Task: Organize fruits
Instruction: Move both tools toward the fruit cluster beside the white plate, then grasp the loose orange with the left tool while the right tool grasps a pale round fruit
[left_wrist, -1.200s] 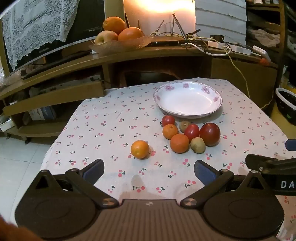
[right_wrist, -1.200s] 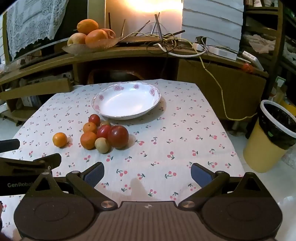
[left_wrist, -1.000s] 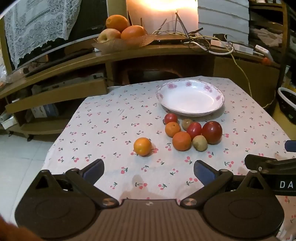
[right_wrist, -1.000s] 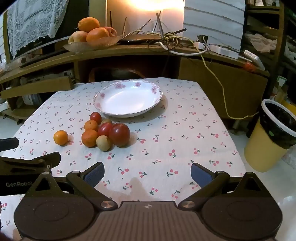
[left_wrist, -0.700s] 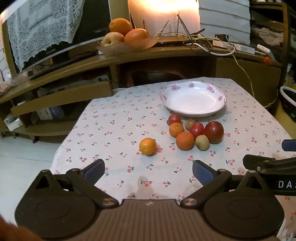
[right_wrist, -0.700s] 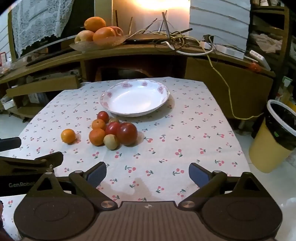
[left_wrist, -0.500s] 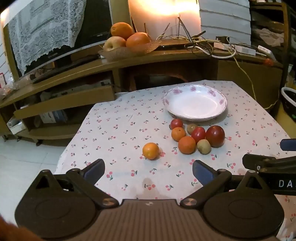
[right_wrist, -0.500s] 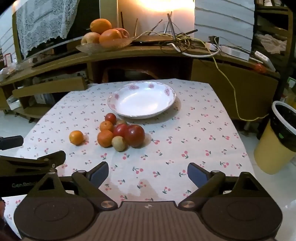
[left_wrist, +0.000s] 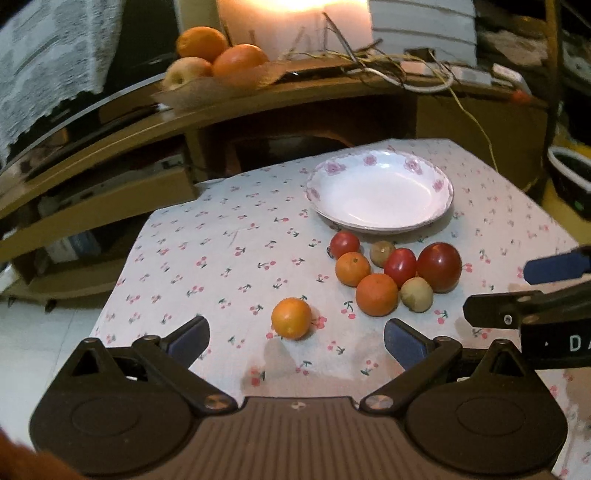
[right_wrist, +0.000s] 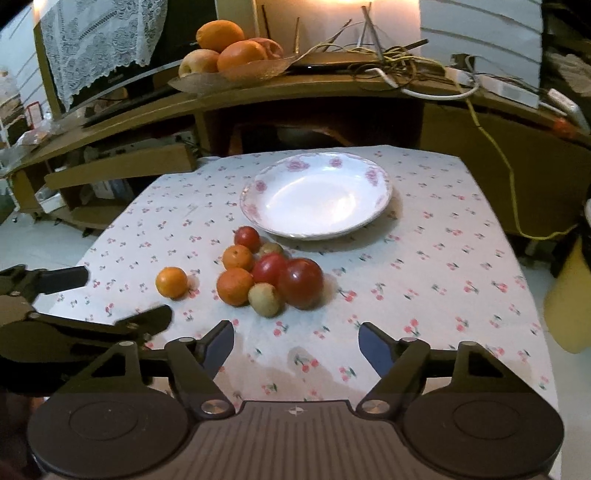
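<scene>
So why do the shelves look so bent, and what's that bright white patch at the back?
Left wrist view: the fisheye lens bows the wooden shelf, and the fruit bowl on it is blurred. Right wrist view: a bright, blown-out glow at top; the plate casts a soft shadow rightward.

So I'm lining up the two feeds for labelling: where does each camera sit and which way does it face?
Left wrist: on the left tongs, looking forward over the table at the lone orange; its own open fingers and the right tongs' tips at the right edge show.
Right wrist: on the right tongs, facing the fruit cluster; its open fingers and the left tongs at the left edge show.
Shared: the white plate, all the fruit and the shelf behind.
</scene>
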